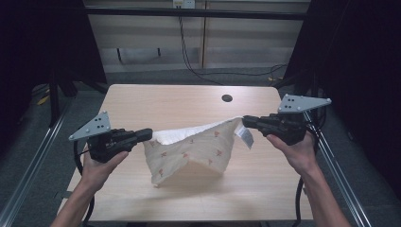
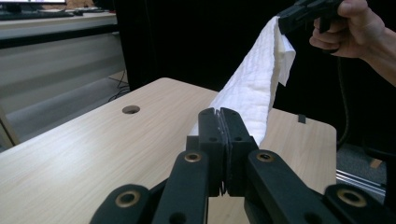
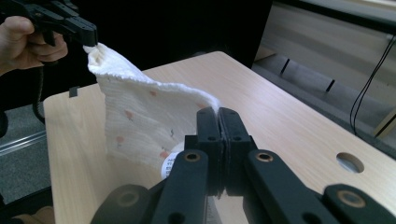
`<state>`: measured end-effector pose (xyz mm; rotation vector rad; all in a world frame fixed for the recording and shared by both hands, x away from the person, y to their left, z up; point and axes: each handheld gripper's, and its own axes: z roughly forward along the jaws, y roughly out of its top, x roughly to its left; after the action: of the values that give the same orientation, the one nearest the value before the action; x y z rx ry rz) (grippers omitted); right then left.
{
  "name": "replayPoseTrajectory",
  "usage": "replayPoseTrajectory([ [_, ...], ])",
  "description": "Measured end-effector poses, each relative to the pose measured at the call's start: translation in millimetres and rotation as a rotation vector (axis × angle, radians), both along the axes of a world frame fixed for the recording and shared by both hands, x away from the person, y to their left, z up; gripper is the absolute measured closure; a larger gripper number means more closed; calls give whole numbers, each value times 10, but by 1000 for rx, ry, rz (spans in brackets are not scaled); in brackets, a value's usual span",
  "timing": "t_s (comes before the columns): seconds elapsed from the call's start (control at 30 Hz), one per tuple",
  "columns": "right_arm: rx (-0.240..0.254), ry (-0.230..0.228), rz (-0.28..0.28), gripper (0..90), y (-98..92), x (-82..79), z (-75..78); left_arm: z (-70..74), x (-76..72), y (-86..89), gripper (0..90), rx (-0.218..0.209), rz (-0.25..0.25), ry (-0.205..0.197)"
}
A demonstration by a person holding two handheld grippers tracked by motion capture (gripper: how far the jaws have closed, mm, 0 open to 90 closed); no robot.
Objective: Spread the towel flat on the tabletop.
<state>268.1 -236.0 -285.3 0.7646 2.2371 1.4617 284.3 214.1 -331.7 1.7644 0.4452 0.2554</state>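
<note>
Two grippers hold one cloth between them above the table. The left gripper is clamped on the cloth's left upper corner; in the left gripper view its jaws are pressed together with white fabric pinched in the seam. The right gripper is clamped on the opposite upper corner, its jaws likewise closed on fabric in the right gripper view.

Labels: a small white tag hangs from the cloth just below the right gripper. Print is visible on it in the right gripper view, but too small to read.

The cloth is cream with small reddish motifs on one face and plain white on the other. Its top edge sags between the two grippers. The lower folds hang down to the tabletop near the middle of the table. A round hole lies in the table's far side, well apart from the cloth.
</note>
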Motion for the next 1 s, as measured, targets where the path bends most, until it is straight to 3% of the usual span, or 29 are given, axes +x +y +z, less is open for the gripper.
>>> replayPoseTrajectory([
  [0.07, 0, -9, 3, 884, 1, -37, 28, 45, -55, -4, 889, 0, -14, -16],
  [0.1, 3, -37, 6, 884, -2, -148, 117, 79, -95, -10, 888, -5, -11, -31],
  [0.17, -1, -47, 8, 885, -7, -183, 145, 124, -133, -17, 889, -16, -21, -34],
  [0.2, 18, -70, 15, 884, -36, -279, 223, 142, -143, -20, 889, -15, -31, -37],
  [0.33, 29, -89, 26, 885, -44, -409, 244, 158, -126, -47, 889, -20, -23, -40],
  [0.47, -12, -32, 12, 884, -1, -354, -37, -14, 6, -109, 889, 14, -8, 2],
  [0.5, -9, -2, 10, 884, -13, -302, -158, -165, 116, -139, 889, 34, 16, 37],
  [0.53, -9, -2, 10, 884, -13, -302, -158, -165, 116, -139, 889, 34, 16, 37],
  [0.57, -9, 14, 4, 884, -23, -271, -229, -250, 166, -152, 889, 31, 19, 62],
  [0.7, -41, 87, -36, 884, -86, -72, -580, -457, 276, -206, 889, 64, 34, 106],
  [0.73, -77, 104, -61, 884, -85, 18, -712, -499, 306, -217, 889, 73, 34, 118],
  [0.83, -91, 128, -64, 884, -80, 93, -811, -612, 379, -237, 889, 86, 50, 142],
  [0.9, -78, 142, -70, 884, -88, 198, -895, -773, 430, -214, 889, 79, 67, 182],
  [0.93, -78, 142, -70, 884, -88, 198, -895, -773, 430, -214, 889, 79, 67, 182],
  [1.0, -80, 146, -75, 884, -85, 270, -930, -856, 447, -206, 889, 104, 76, 202],
])
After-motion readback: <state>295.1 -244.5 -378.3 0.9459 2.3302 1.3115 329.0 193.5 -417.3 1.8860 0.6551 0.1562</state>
